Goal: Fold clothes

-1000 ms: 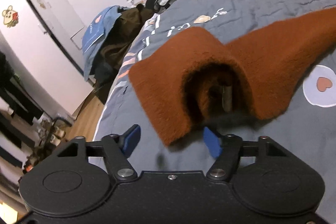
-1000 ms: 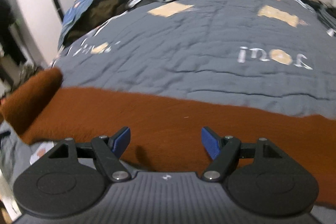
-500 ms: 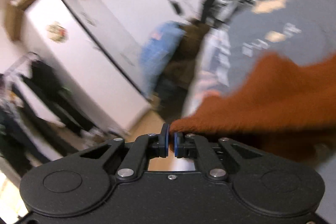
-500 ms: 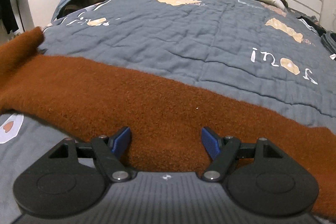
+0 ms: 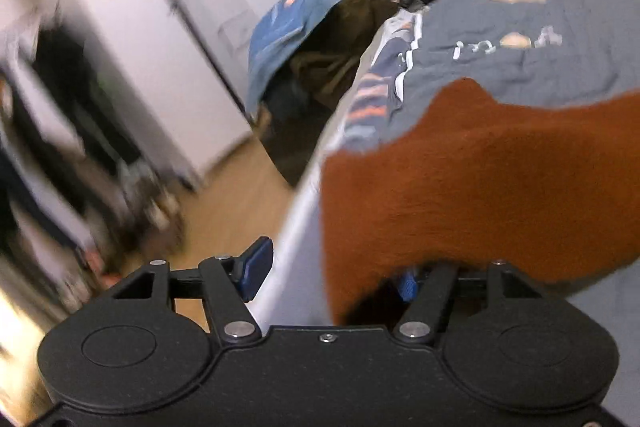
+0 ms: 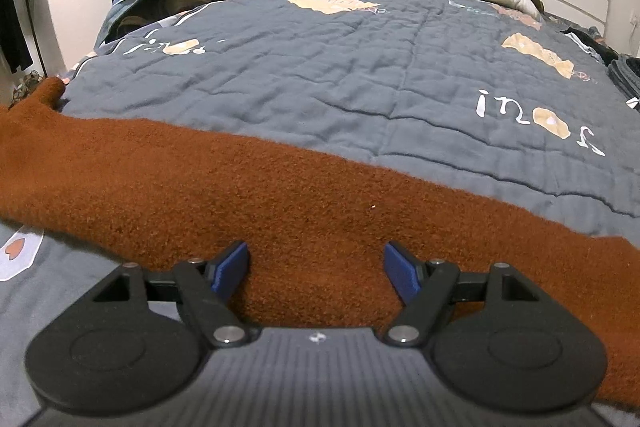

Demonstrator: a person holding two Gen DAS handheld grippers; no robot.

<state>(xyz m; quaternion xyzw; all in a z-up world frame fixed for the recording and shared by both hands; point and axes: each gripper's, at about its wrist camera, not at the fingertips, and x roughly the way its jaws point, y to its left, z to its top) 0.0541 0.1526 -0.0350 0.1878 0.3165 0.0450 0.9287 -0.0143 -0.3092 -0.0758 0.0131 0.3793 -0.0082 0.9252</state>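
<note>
The left gripper (image 5: 332,273) stands with its jaws apart, having just been opening; its 2 blue pads (image 5: 256,267) press on nothing. The corner of the rust-brown fuzzy knit garment (image 5: 480,187) drapes over the right-hand finger, hiding most of that pad, while the other pad hangs bare past the bed's edge, over the wooden floor (image 5: 232,199).

The right gripper (image 6: 316,269) is wide open, low over the same garment (image 6: 280,195), whose cloth lies flat between and beyond the fingers without being pinched. The garment stretches as a long band across the near side of the grey quilted bedspread (image 6: 360,67), its left end at the bed's edge.
</note>
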